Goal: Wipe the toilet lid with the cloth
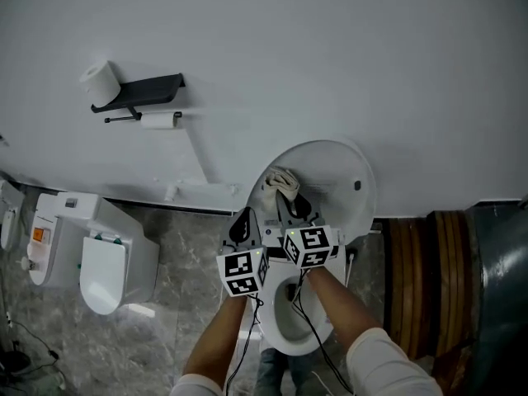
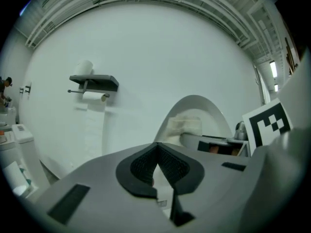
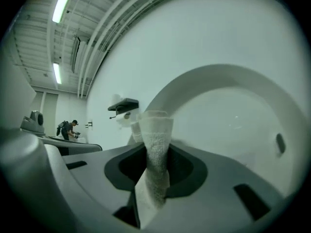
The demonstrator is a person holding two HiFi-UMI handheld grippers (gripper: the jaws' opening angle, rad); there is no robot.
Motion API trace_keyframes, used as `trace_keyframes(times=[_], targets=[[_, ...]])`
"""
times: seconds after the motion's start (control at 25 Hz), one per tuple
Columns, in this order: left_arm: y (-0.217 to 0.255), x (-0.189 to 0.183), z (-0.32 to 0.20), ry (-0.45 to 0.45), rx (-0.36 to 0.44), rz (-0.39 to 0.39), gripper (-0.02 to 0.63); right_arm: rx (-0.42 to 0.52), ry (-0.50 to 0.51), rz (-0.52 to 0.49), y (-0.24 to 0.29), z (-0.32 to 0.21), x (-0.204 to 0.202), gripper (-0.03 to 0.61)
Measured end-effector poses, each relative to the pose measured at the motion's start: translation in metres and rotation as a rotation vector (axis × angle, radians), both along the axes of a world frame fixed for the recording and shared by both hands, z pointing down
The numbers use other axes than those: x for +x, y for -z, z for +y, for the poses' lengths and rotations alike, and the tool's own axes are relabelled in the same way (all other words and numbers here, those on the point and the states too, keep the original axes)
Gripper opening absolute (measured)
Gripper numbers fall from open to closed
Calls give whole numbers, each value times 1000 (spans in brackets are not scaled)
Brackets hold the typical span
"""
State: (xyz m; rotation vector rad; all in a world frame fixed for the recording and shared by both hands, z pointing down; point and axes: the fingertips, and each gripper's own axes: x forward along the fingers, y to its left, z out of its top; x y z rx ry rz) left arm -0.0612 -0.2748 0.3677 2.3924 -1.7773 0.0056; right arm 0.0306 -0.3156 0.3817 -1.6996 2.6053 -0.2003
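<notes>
Two toilets in a room with a plain white wall [image 1: 330,56], smooth and matte. The floor [image 1: 181,254] is grey marbled tile, glossy. Curved brown wood panels [image 1: 421,254] stand at the right edge. The near toilet [image 1: 285,328] is white ceramic with an oval bowl, directly below the person. Its lid [image 1: 346,172] is raised against the wall, a rounded smooth white shell with one small dark bumper on it. The second toilet [image 1: 107,262] is at far left, lid down, boxy. A dark flat shelf [image 1: 148,89] is on the wall with a paper roll [image 1: 101,81] on top.

The cloth [image 1: 282,180] is off-white nubby terry, bunched over the lid's upper left; whether it touches the lid is unclear. The right gripper [image 1: 293,207] has its jaws clamped on the cloth's folded edge [image 3: 156,140], which sticks up between the dark ribbed pads. The left gripper [image 1: 244,225] is just beside it, jaws closed tip to tip with nothing in them [image 2: 156,147].
</notes>
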Motion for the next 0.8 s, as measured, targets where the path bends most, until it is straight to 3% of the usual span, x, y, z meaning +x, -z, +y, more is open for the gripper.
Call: trace_keyframes(times=[0.16,0.36,0.8], targets=[[-13,-16,7,16,-18,-10,9,-75,5,23,-28,-15,-35,95],[-21,-21,14,12,-31,-17,9,-58,-54,84,-30,-23,-12,95],[-21,51,20,-103,-27,-11,9,-95,-523,119,-42,5,192,95]])
